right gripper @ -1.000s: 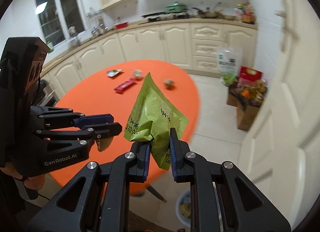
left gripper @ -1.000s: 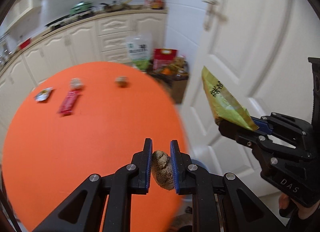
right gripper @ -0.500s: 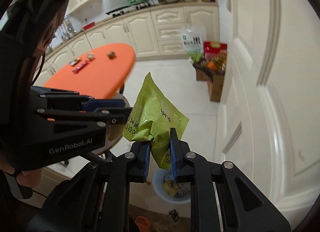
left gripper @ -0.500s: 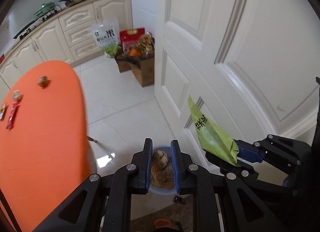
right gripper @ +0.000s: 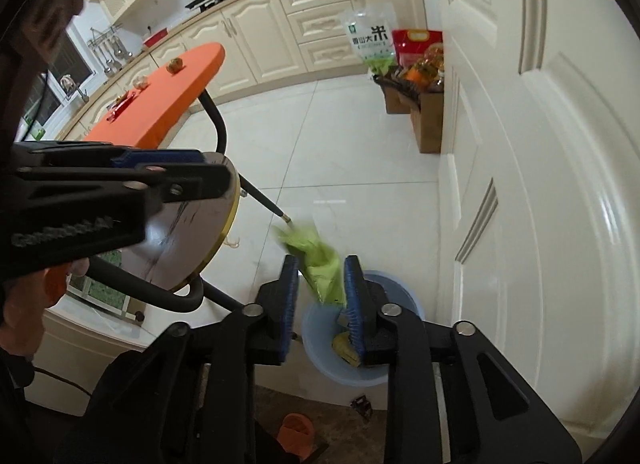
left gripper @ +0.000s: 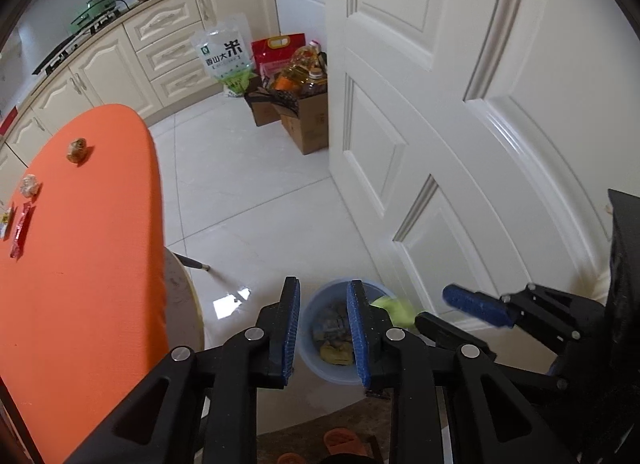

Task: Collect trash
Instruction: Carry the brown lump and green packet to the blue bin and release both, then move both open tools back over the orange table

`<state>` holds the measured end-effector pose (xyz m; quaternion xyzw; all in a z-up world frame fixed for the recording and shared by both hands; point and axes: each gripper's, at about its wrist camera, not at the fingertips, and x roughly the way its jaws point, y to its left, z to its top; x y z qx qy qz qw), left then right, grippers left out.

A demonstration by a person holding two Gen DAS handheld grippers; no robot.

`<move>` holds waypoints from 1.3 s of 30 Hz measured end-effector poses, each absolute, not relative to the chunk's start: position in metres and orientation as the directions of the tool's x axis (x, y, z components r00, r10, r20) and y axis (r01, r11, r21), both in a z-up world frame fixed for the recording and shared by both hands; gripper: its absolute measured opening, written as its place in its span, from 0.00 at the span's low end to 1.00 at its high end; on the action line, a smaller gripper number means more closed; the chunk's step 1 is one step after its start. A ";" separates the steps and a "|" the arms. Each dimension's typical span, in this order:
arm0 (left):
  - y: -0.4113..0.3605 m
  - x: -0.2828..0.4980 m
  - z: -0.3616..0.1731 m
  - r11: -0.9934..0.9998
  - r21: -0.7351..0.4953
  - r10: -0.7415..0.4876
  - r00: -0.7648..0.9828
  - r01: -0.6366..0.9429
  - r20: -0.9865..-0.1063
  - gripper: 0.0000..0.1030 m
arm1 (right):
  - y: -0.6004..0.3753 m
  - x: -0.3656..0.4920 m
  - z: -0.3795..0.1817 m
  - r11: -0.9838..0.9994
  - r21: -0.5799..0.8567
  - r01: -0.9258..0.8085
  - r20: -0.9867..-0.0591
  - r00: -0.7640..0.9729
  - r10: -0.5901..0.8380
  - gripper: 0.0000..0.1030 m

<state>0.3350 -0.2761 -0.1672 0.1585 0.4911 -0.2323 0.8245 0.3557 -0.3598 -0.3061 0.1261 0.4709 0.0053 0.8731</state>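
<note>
A pale blue trash bin [left gripper: 316, 312] stands on the floor by the white door, with wrappers inside. My left gripper [left gripper: 324, 328] hangs over it, jaws opening, nothing between them. My right gripper [right gripper: 320, 304] is also above the bin [right gripper: 404, 300], jaws opening. A blurred green snack bag [right gripper: 320, 268] hangs loose between its pads and shows beside the left finger too, green bag [left gripper: 394, 310]. The orange table [left gripper: 80, 264] still holds a brown lump [left gripper: 77, 149], a crumpled white piece [left gripper: 30, 185] and a red wrapper [left gripper: 22, 229].
The white door [left gripper: 480, 103] runs close along the right of the bin. Cardboard boxes with oil bottles [left gripper: 300, 103] and a rice bag [left gripper: 224, 55] sit by the cabinets. A table leg [right gripper: 216, 123] and round base stand left of the bin; an orange slipper [right gripper: 296, 432] lies below.
Both grippers swung from the table down over the bin. The left jaws let go of the brown lump, which is gone from between them. The right jaws parted and the green bag is slipping down.
</note>
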 end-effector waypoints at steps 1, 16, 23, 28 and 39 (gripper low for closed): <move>-0.274 0.333 -0.166 0.843 0.034 -0.226 0.412 0.537 -0.883 0.21 | -0.360 0.357 -0.308 0.968 0.224 0.112 -0.825 0.551 0.127 0.38; -0.190 0.299 -0.110 0.863 0.033 -0.279 0.531 0.503 -0.800 0.41 | -0.307 0.359 -0.232 0.979 0.195 0.051 -0.761 0.637 0.119 0.61; -0.097 0.303 -0.078 0.914 0.043 -0.239 0.622 0.403 -0.746 0.51 | -0.252 0.398 -0.190 0.981 0.188 -0.038 -0.727 0.667 0.165 0.75; -0.033 0.326 -0.068 0.947 0.066 -0.169 0.666 0.313 -0.727 0.57 | -0.216 0.446 -0.175 0.980 0.177 -0.093 -0.717 0.670 0.193 0.77; 0.027 0.443 -0.114 0.973 0.025 -0.123 0.603 0.231 -0.788 0.60 | -0.180 0.574 -0.204 0.974 0.188 -0.131 -0.754 0.616 0.228 0.84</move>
